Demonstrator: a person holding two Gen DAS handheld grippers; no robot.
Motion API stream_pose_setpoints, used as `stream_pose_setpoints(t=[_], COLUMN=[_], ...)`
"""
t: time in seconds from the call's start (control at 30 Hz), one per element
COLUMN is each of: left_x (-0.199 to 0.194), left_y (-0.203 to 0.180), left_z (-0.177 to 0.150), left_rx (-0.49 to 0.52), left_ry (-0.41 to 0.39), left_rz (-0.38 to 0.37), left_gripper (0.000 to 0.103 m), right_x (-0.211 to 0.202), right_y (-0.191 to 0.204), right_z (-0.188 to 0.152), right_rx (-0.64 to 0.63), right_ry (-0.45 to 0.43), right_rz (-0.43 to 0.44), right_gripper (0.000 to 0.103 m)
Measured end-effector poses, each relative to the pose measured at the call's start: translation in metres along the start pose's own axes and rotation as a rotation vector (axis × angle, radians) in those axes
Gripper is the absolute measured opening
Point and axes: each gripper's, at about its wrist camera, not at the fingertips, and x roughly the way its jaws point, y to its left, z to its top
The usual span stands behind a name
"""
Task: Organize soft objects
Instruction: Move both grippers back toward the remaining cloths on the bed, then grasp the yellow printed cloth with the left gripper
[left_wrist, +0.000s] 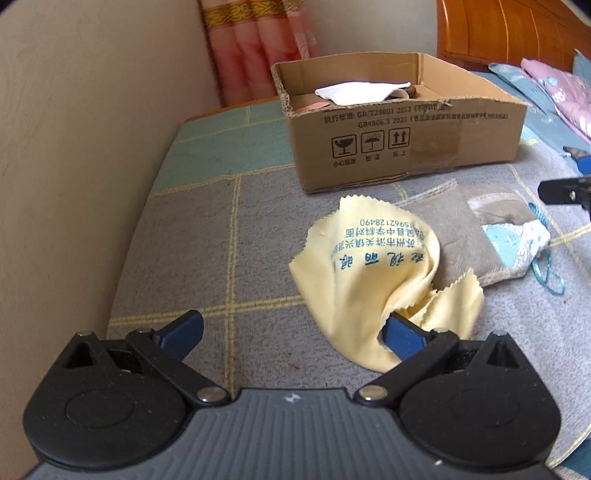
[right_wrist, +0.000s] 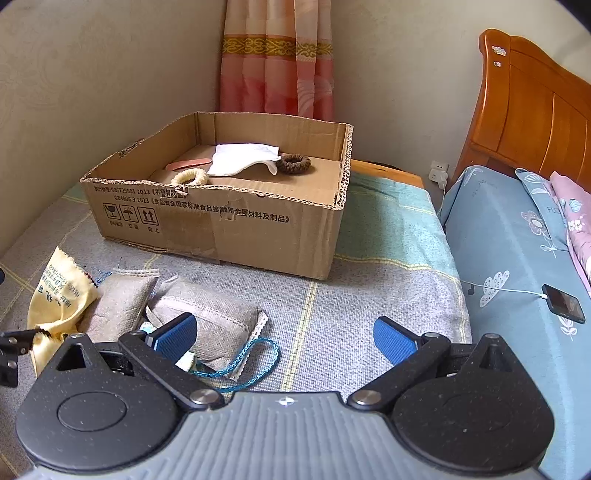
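A crumpled yellow cloth (left_wrist: 380, 277) with blue print lies on the grey checked blanket (left_wrist: 207, 258); it also shows in the right wrist view (right_wrist: 59, 295). My left gripper (left_wrist: 291, 334) is open, its right finger touching the cloth's near edge. Two grey fabric pouches (right_wrist: 207, 317) and a blue cord (right_wrist: 251, 362) lie beside the cloth. My right gripper (right_wrist: 284, 334) is open and empty, its left finger over one pouch. An open cardboard box (right_wrist: 229, 221) behind holds a white cloth (right_wrist: 240, 158), a cream ring (right_wrist: 190, 177) and a brown ring (right_wrist: 293, 163).
A wall runs along the left. A pink curtain (right_wrist: 277, 66) hangs behind the box. A bed with blue sheet (right_wrist: 509, 258), wooden headboard (right_wrist: 535, 110) and a charging phone (right_wrist: 565, 302) stands to the right.
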Motion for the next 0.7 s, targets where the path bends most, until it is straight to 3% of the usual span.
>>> stream_pose_setpoints(t=[0.2,0.3,0.4,0.47,0.57,0.63,0.7], left_x=[-0.007,-0.003,0.000,-0.001,-0.005,-0.008,-0.012], left_y=[-0.014,-0.023,-0.024,-0.022,-0.017,-0.014,-0.008], left_z=[0.008,0.010,0.008,0.004,-0.001,-0.003,-0.005], left_rx=[0.006,0.032,0.030,0.011,-0.014,-0.026,-0.039], left_ry=[-0.058,-0.060,-0.044,-0.027,-0.023,-0.022,-0.024], left_rz=[-0.110,-0.115,-0.135,-0.162,-0.182,-0.179,-0.170], left_gripper=[0.102,0.097,0.079,0.050,0.027,0.015,0.011], right_x=[-0.001,0.000,-0.001,-0.002,-0.003,-0.004,-0.004], right_y=[0.002,0.004,0.006,0.007,0.008,0.009,0.010], right_z=[0.000,-0.001,0.000,0.000,0.001,0.002,0.003], right_rx=[0.001,-0.007,-0.015,-0.020,-0.023,-0.025,-0.029], right_ry=[0.003,0.008,0.009,0.007,0.004,0.002,0.000], right_rz=[0.002,0.001,0.003,0.005,0.009,0.012,0.016], right_gripper=[0.103,0.103,0.103,0.103,0.103,0.103,0.103])
